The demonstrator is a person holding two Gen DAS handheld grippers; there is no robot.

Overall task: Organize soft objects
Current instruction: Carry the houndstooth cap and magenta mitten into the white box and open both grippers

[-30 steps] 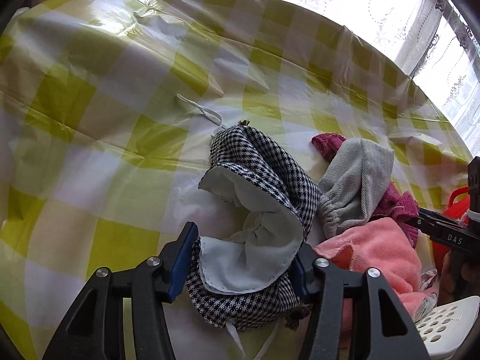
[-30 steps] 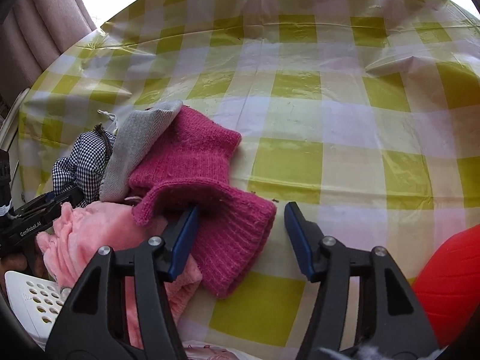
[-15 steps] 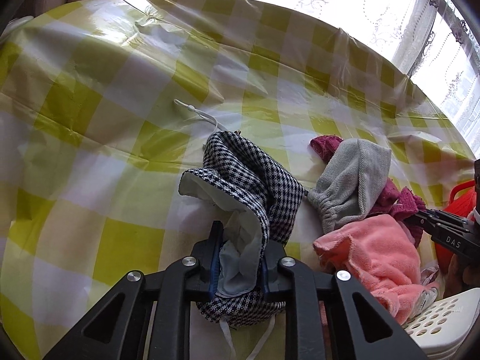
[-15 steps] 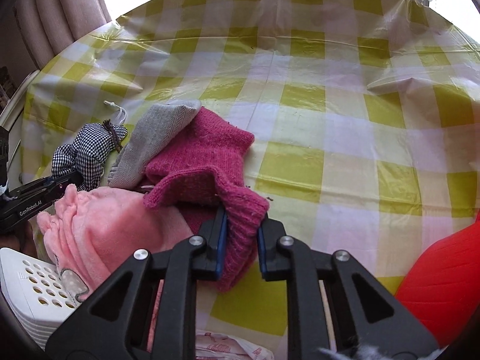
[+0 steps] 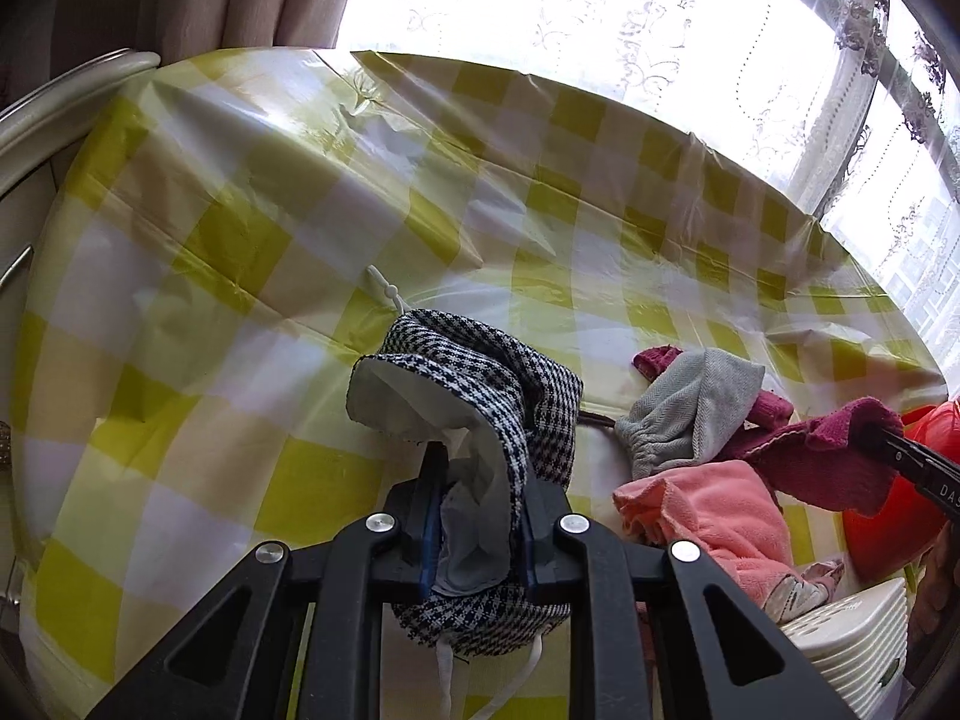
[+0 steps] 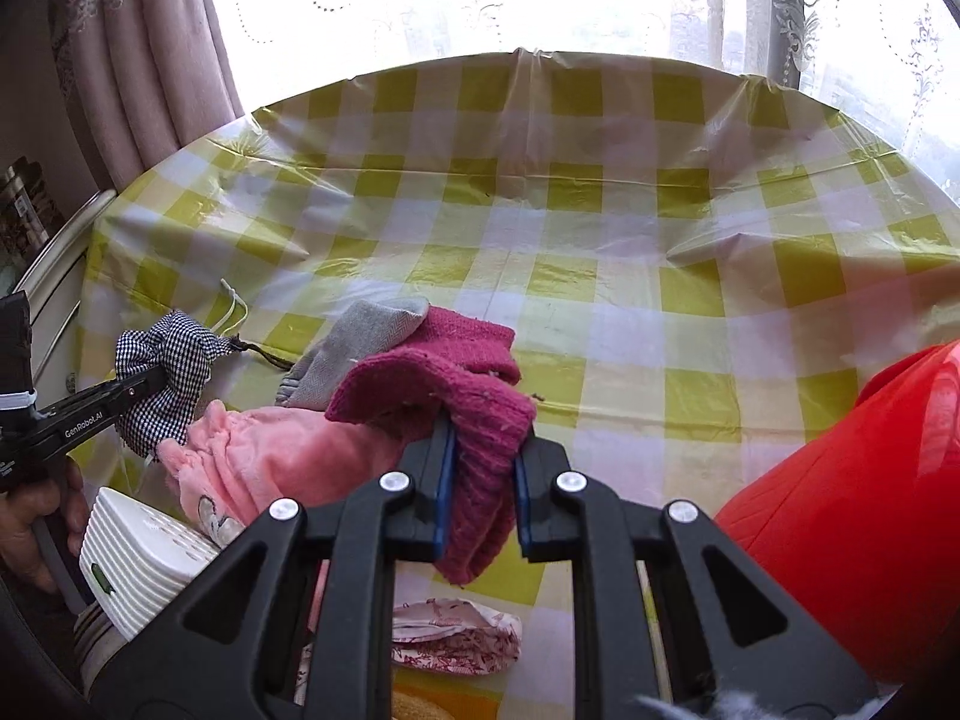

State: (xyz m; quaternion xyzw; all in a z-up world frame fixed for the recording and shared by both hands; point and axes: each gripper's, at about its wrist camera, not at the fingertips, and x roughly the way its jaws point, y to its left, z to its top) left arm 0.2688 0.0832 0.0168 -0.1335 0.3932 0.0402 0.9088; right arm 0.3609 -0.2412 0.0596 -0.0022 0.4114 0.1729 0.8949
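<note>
My left gripper (image 5: 477,516) is shut on a black-and-white houndstooth pouch (image 5: 510,378) with a white lining, lifted off the yellow checked tablecloth (image 5: 240,252). My right gripper (image 6: 483,480) is shut on a magenta knitted piece (image 6: 474,384), raised above the pile. A grey herringbone cloth (image 6: 354,354) and a pink fleece item (image 6: 282,450) lie under and beside the knit. In the right wrist view the left gripper (image 6: 135,387) shows at the left with the houndstooth pouch (image 6: 171,366) hanging from it.
A white perforated basket (image 6: 138,552) stands at the near edge by the pink fleece. A large red object (image 6: 852,498) fills the near right. A red-patterned white cloth (image 6: 456,636) lies below the right gripper. Curtains and a bright window stand behind the table.
Both grippers closed on their cloths, the left on the houndstooth pouch, the right on the magenta knit. Both then rose, pulling the cloths up from the table.
</note>
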